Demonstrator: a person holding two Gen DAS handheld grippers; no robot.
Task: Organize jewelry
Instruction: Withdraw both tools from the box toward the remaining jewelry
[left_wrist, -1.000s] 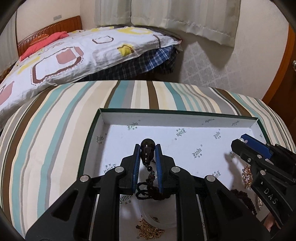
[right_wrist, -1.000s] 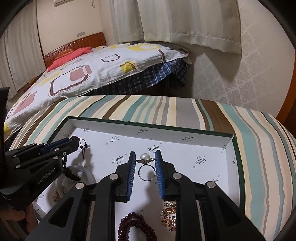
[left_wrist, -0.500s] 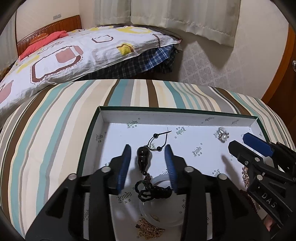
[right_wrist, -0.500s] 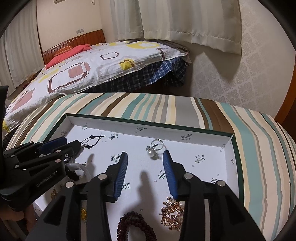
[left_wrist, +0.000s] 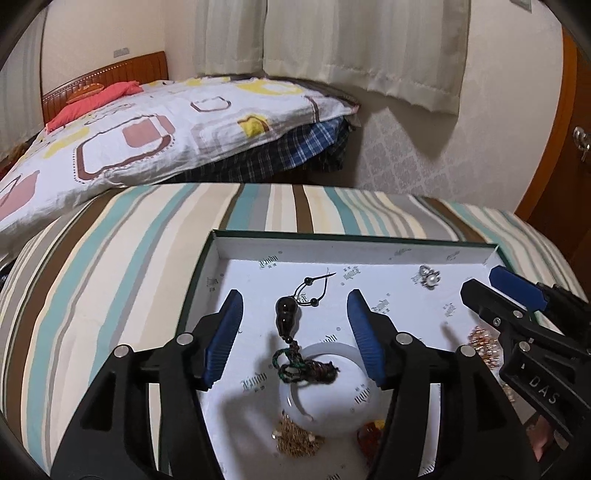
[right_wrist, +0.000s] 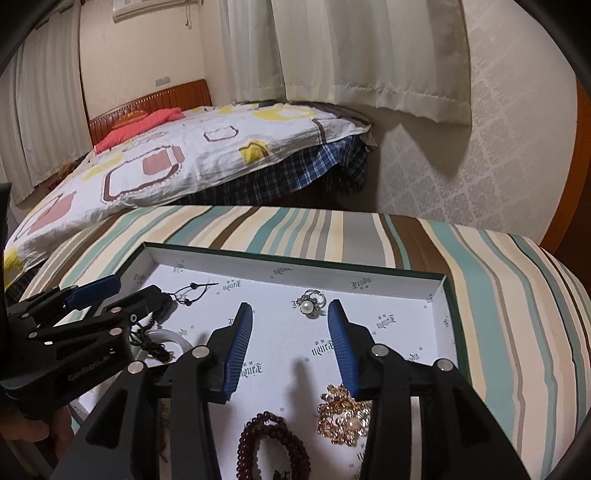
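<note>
Left wrist view first: left gripper (left_wrist: 294, 310) has its blue pads spread wide, nothing between them touching either one. Down below sits the dark gourd pendant (left_wrist: 289, 312) on the white floor of the box (left_wrist: 354, 246), its black cord (left_wrist: 317, 287) looping toward the far wall and its knotted tassel draped over a white bangle (left_wrist: 332, 391). Gold chain (left_wrist: 295, 439) peeks out from under the bangle's near edge. Pearl ring (left_wrist: 428, 276) lies near the far right corner, and the right gripper (left_wrist: 495, 288) pokes in from the right side.

Right wrist view: right gripper (right_wrist: 290, 320) is open wide too, holding nothing. Pearl ring (right_wrist: 311, 302) rests on the box (right_wrist: 295, 260) floor just past the fingertips. Gold brooch (right_wrist: 343, 417) and dark red bead bracelet (right_wrist: 269, 446) lie nearer the camera. Box sits on a striped tablecloth (right_wrist: 498, 295).
</note>
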